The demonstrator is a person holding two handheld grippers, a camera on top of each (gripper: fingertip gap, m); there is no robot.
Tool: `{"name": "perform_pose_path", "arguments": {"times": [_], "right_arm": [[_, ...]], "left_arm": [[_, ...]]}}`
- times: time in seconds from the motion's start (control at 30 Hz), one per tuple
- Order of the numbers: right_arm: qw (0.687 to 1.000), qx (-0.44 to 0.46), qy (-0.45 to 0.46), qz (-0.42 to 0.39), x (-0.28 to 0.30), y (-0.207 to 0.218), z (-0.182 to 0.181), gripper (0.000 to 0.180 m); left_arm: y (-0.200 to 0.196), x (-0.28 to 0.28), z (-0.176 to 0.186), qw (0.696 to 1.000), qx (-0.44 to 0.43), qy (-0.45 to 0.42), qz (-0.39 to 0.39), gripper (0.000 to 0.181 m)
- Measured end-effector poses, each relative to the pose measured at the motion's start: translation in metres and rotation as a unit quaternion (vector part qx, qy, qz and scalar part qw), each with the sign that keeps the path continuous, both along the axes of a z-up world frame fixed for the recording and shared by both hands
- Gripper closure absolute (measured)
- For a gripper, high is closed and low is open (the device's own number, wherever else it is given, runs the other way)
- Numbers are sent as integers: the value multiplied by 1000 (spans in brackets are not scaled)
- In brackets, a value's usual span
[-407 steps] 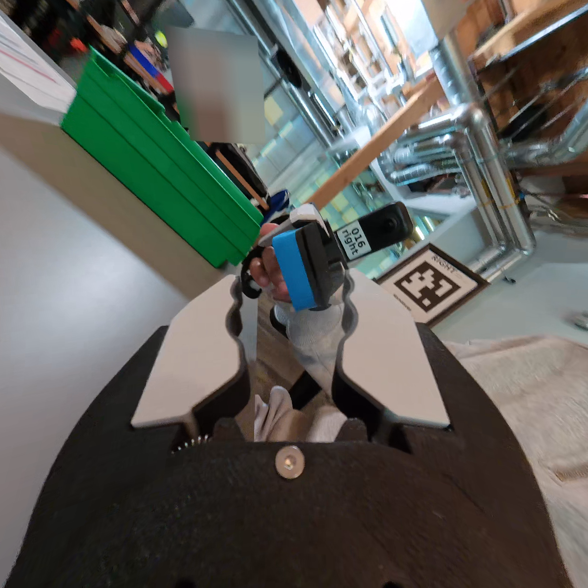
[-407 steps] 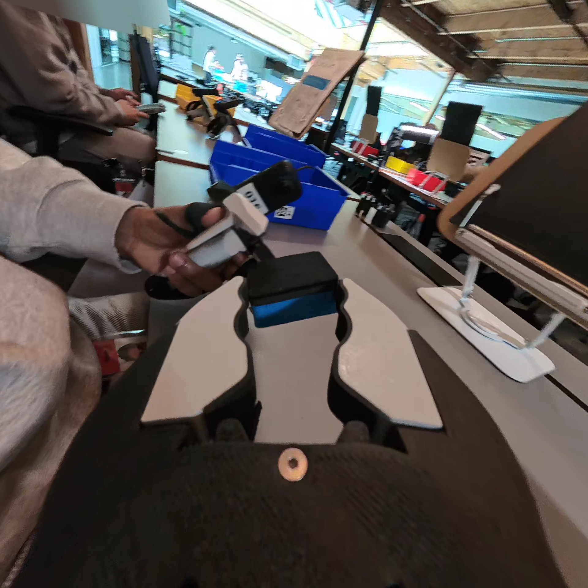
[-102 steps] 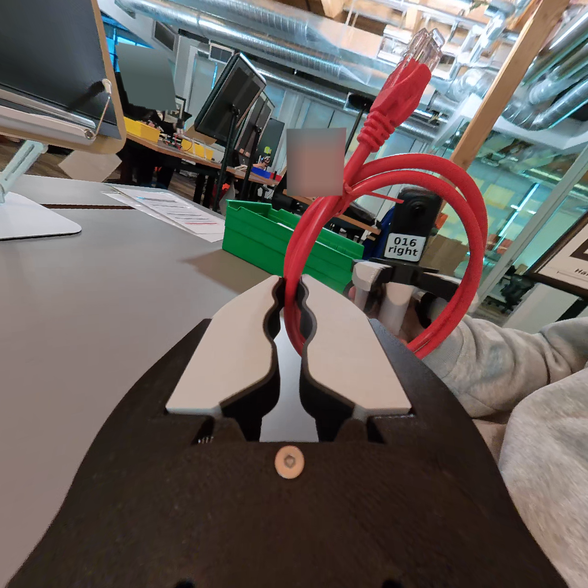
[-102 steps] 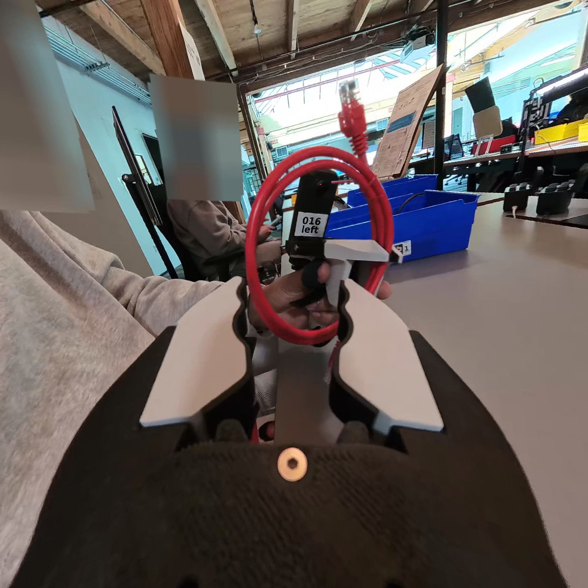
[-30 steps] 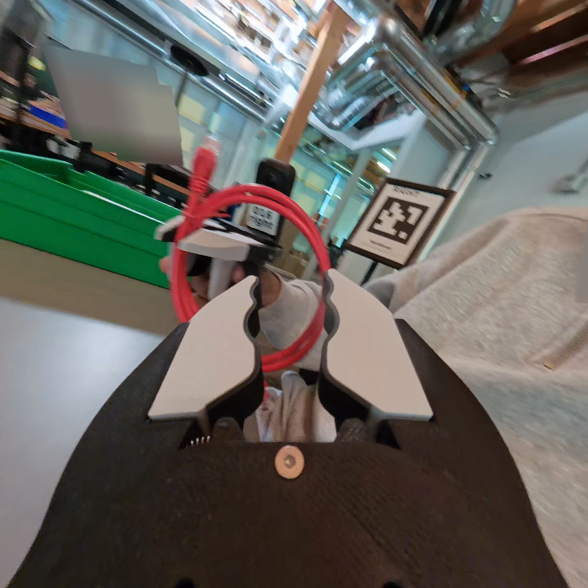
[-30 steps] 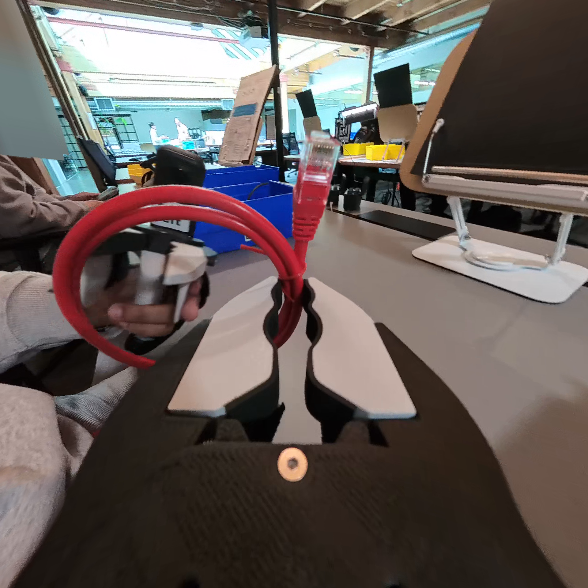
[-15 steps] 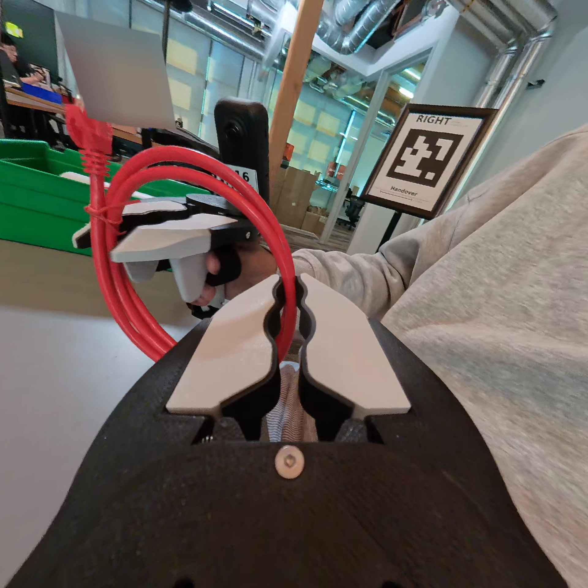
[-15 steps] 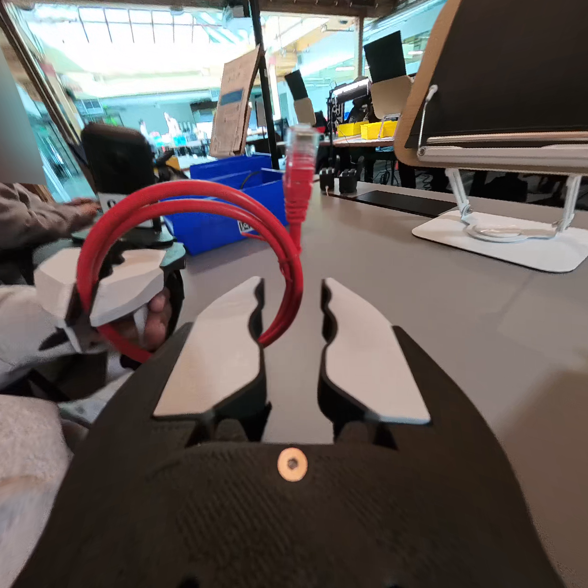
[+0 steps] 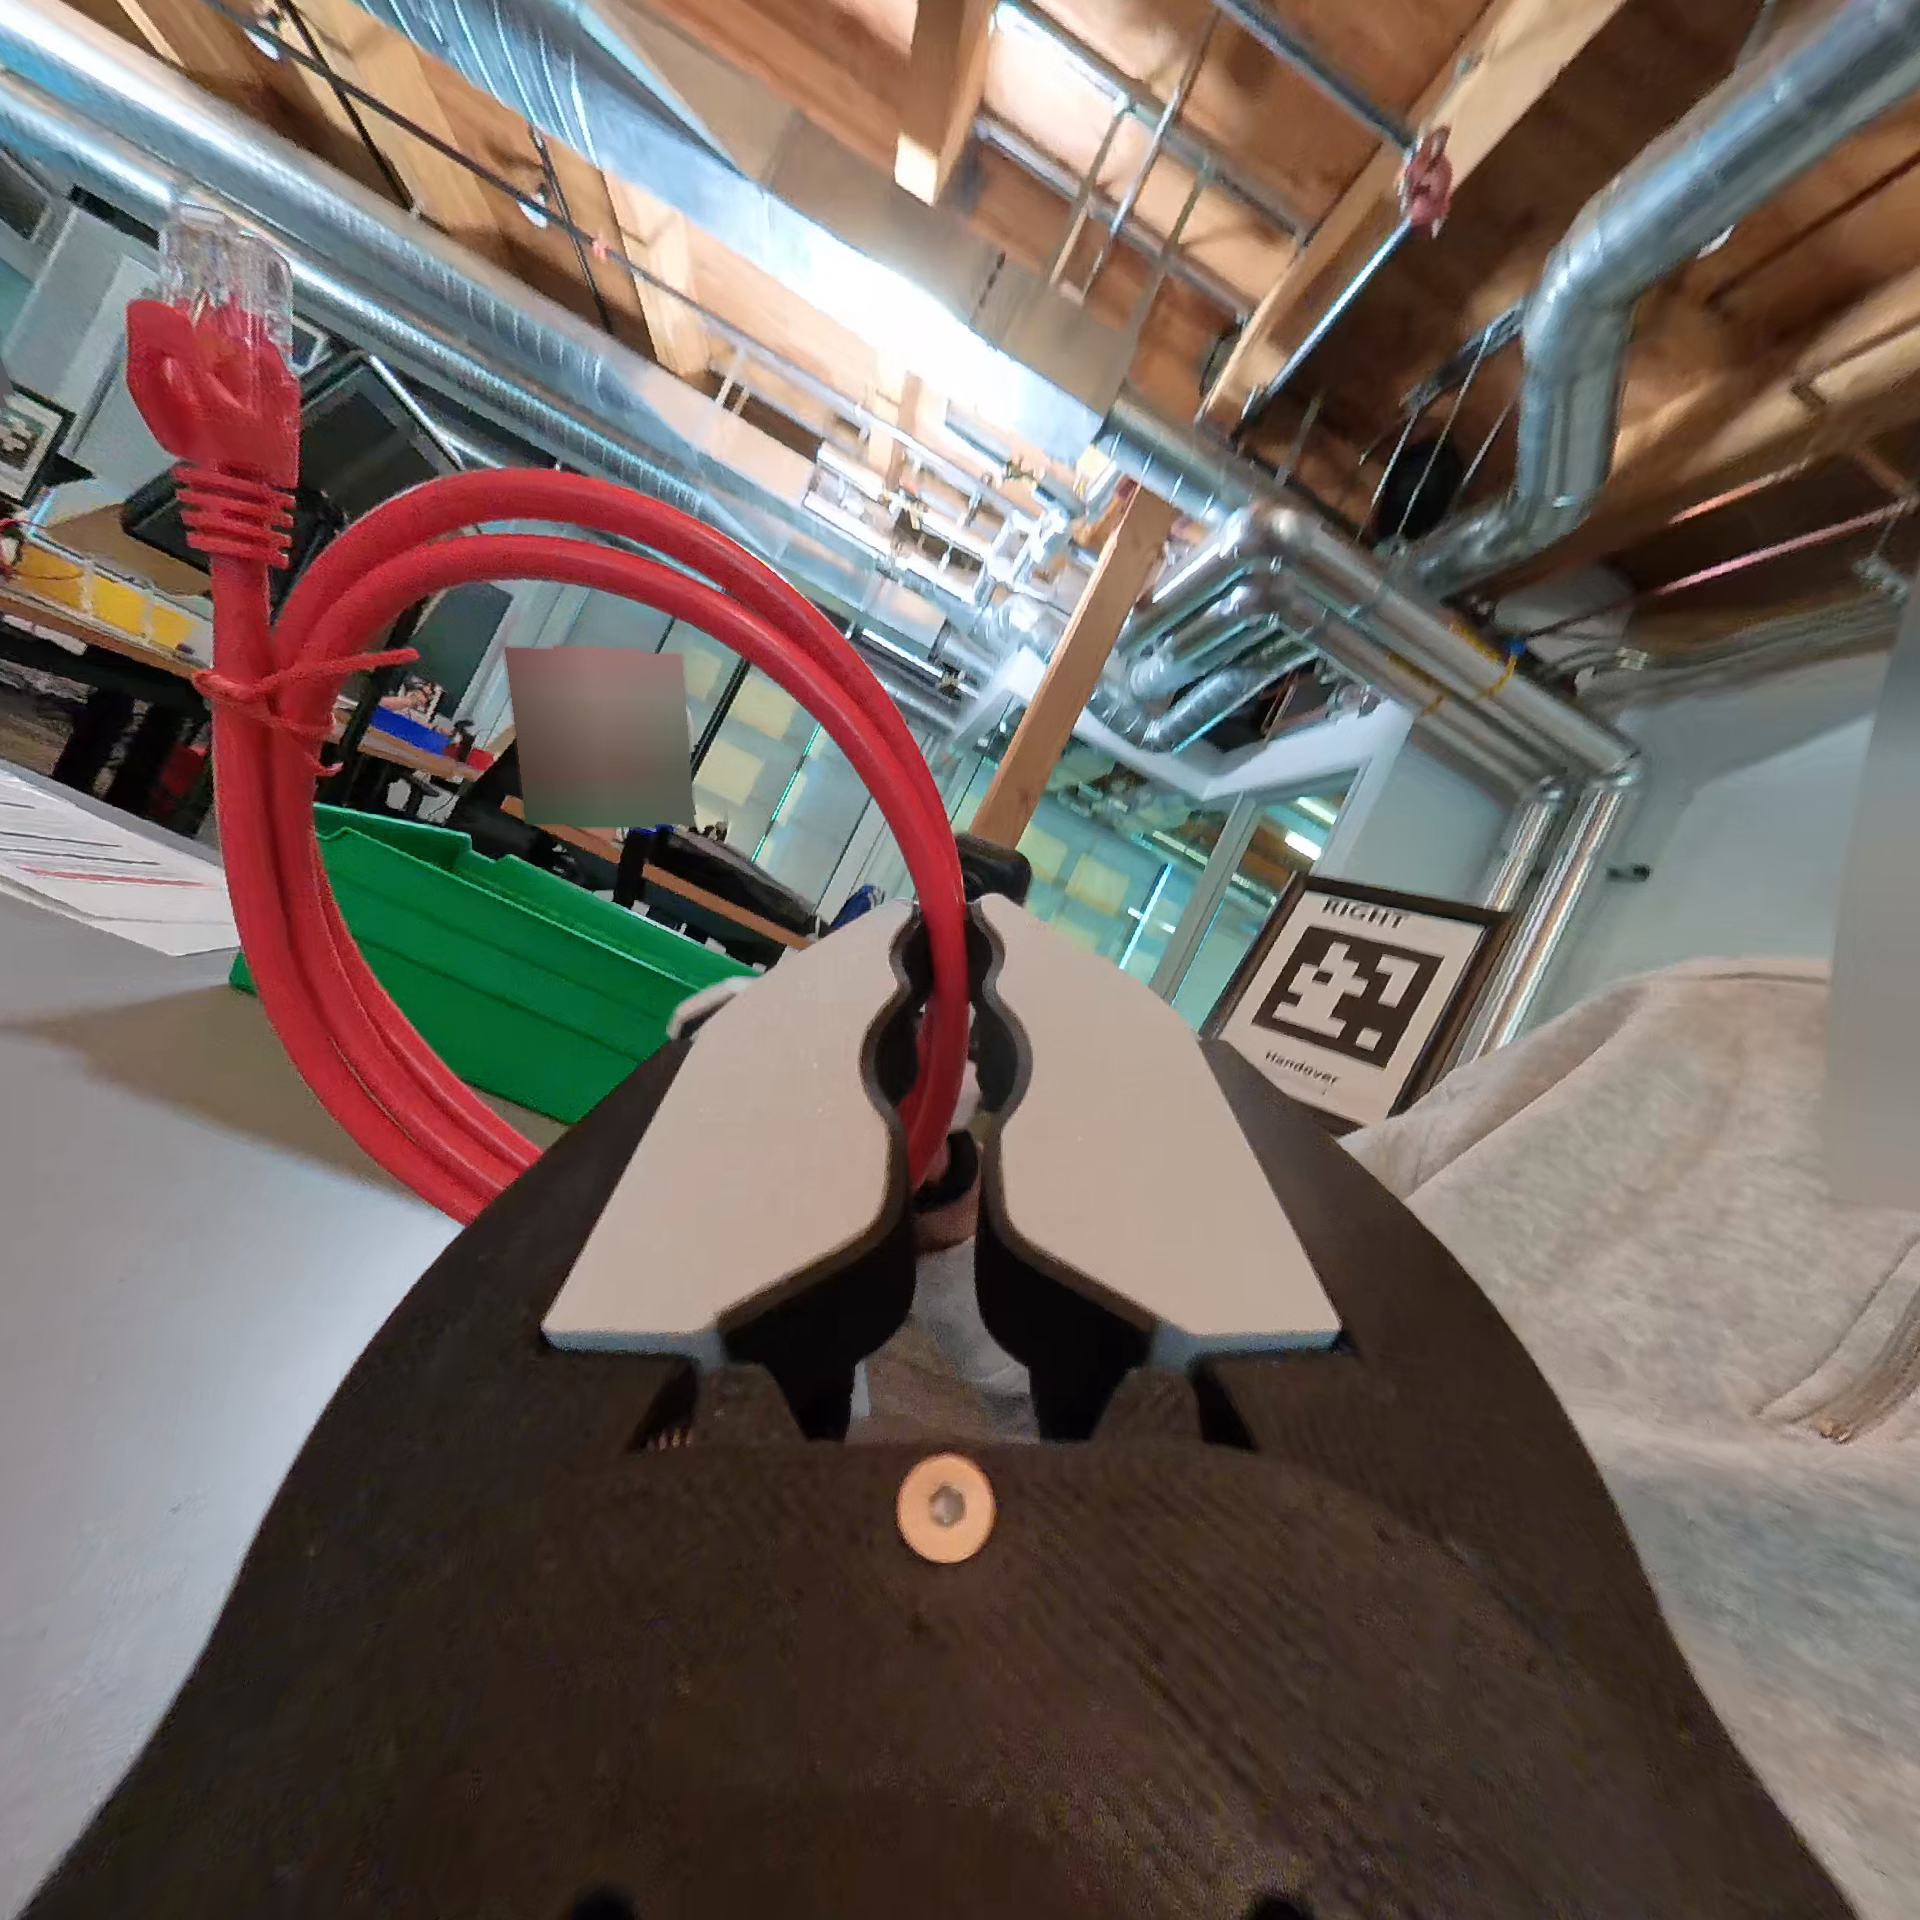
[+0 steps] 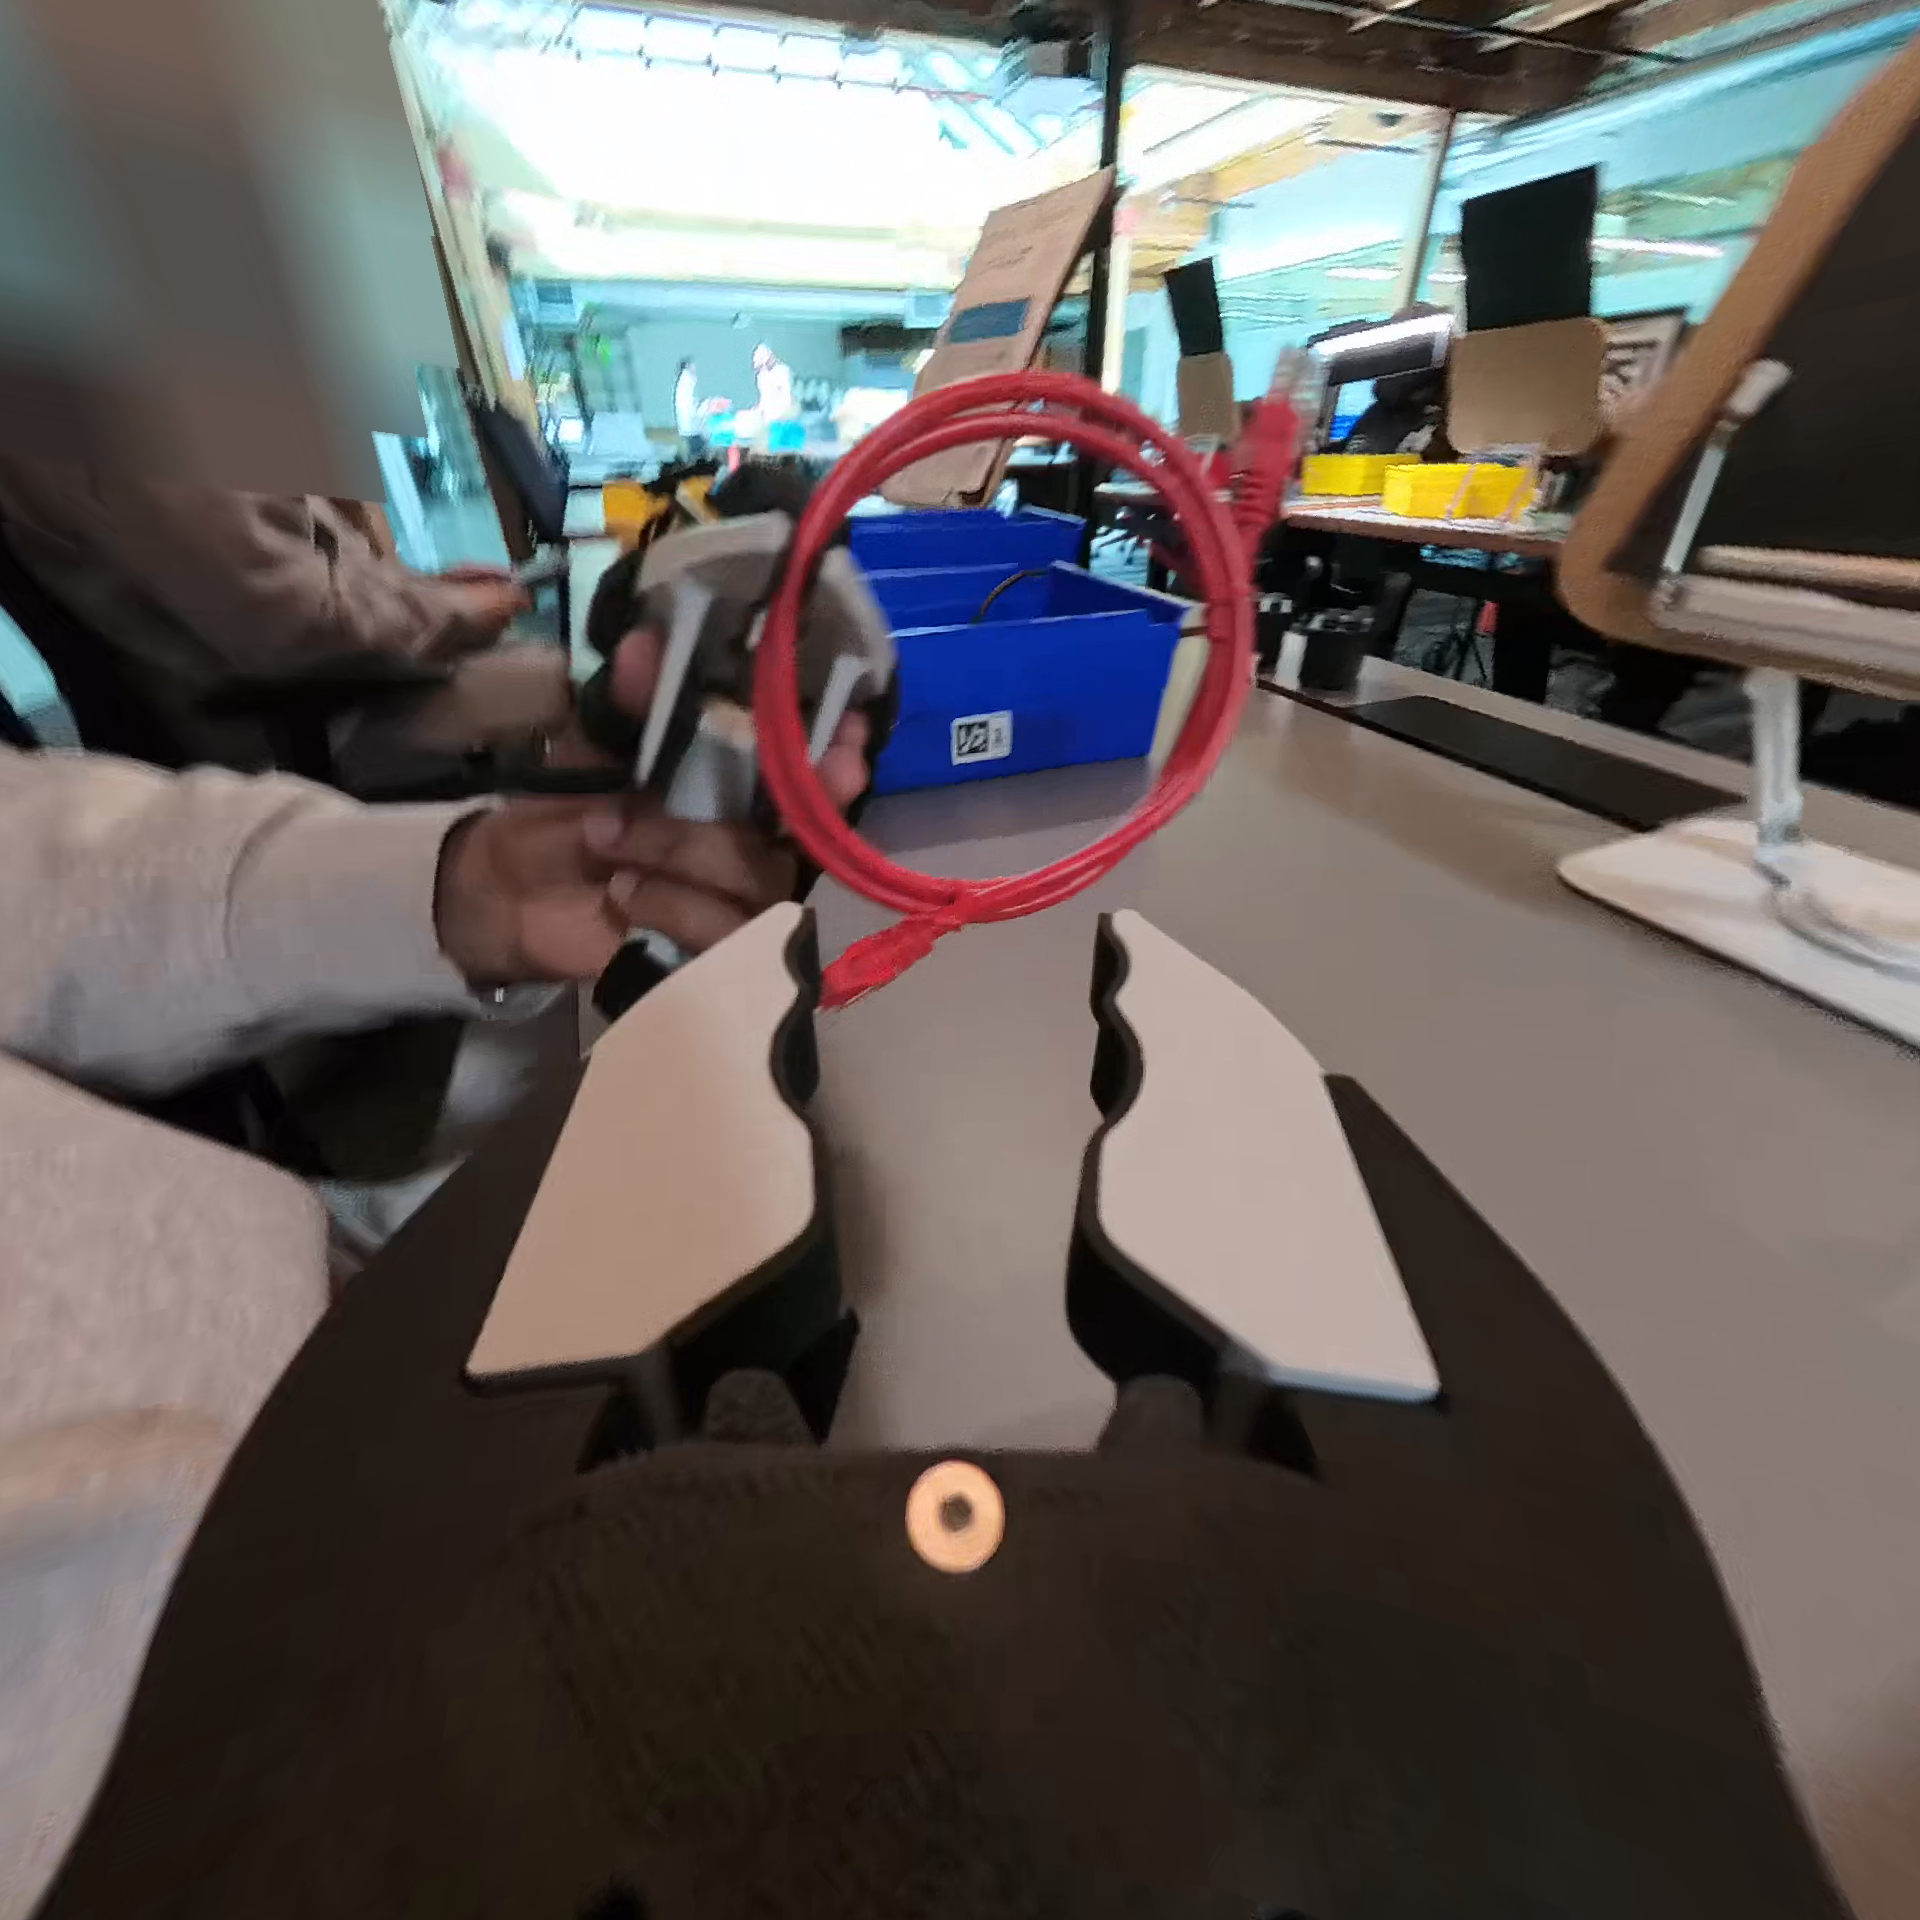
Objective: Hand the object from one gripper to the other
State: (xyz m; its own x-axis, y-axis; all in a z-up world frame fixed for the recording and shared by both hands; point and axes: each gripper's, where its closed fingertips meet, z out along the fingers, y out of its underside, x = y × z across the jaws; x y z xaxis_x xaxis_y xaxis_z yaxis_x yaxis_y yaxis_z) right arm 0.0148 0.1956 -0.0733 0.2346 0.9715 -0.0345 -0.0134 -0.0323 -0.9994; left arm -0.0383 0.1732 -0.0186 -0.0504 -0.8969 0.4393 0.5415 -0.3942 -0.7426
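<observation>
A coiled red network cable (image 9: 312, 935) with a clear plug at its top left is held in the air. My left gripper (image 9: 943, 935) is shut on the right side of the coil. In the right wrist view the same cable (image 10: 997, 665) hangs from the left gripper (image 10: 774, 623), held by a hand at the left. My right gripper (image 10: 951, 935) is open and empty, just below and in front of the coil. One plug end of the cable points down toward its left finger. The right gripper is mostly hidden behind the left gripper's fingers in the left wrist view.
A green bin (image 9: 499, 935) stands on the grey table (image 9: 156, 1195) beyond the coil. A blue bin (image 10: 1029, 665) stands on the table ahead of the right gripper. A tilted board on a white stand (image 10: 1766, 623) is at the right. A marker sign (image 9: 1351, 997) stands at the right. There is about 8 cm between the tips of the two grippers.
My right gripper has let go of the cable, opened wider and drawn back. My left gripper holds the coil alone and has lifted and tilted it upward.
</observation>
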Motion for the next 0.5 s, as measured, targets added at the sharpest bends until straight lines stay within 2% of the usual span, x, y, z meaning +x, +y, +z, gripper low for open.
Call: {"name": "perform_pose_path", "arguments": {"times": [0.07, 0.2, 0.33, 0.5], "right_arm": [[997, 59, -43, 21, -11, -15, -7, 131], [980, 160, -113, 44, -24, -35, -23, 131], [971, 184, -138, 64, -25, -42, -31, 125], [954, 227, -189, 57, -20, -38, -42, 134]], "left_arm": [[0, -4, 2, 1000, -11, -19, -12, 176], [-2, -3, 2, 993, -58, -56, -84, 176], [-2, 0, -4, 981, -110, -61, -150, 175], [-2, 10, -19, 971, -151, -21, -183, 176]]}}
